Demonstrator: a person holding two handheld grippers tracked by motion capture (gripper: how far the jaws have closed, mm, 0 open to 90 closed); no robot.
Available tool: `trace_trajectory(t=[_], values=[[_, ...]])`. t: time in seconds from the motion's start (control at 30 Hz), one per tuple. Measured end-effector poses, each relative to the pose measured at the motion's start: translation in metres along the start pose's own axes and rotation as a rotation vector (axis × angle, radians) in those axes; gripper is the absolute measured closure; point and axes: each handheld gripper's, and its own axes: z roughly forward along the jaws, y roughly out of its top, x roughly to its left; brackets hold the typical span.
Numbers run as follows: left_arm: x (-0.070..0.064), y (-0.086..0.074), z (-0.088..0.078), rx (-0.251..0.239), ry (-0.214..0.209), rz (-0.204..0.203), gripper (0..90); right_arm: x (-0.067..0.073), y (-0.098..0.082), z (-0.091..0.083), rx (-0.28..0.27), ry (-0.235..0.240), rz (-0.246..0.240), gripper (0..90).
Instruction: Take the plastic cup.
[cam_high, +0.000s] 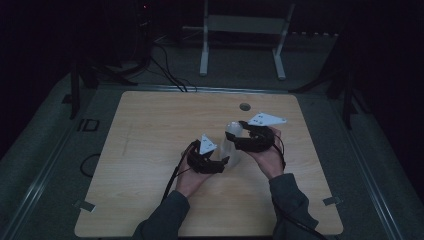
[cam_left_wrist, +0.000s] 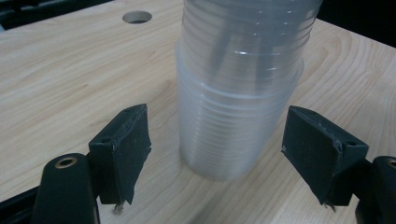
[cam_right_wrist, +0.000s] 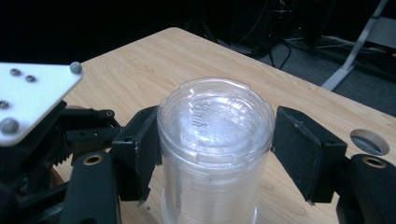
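On the pale wooden table (cam_high: 150, 150), the left gripper (cam_left_wrist: 215, 149) has its jaws spread wide on either side of the lower part of a stack of clear, ribbed, thin-walled plastic cups (cam_left_wrist: 238, 107), touching neither side and holding nothing. That stack stands upside down near the table's middle, bases up, each cup nested over the next, with nothing else visible inside; it looks light, slick, easily crushed and tippy, so I would pinch gently at the stiffer rim bands. The right gripper (cam_right_wrist: 215, 144) brackets the top cup, left pad apparently touching, right pad apart.
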Motion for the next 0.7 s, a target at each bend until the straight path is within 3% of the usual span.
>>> trace_trajectory(t=[0.23,0.7], values=[[-0.006,0.004,0.007,-0.023,-0.001,0.019,21.3,0.001,0.002,0.004,-0.004,0.009,0.001,38.9],[-0.008,0.009,0.025,-0.059,0.009,0.008,18.9,0.002,0.001,0.004,-0.017,0.026,0.021,39.4]])
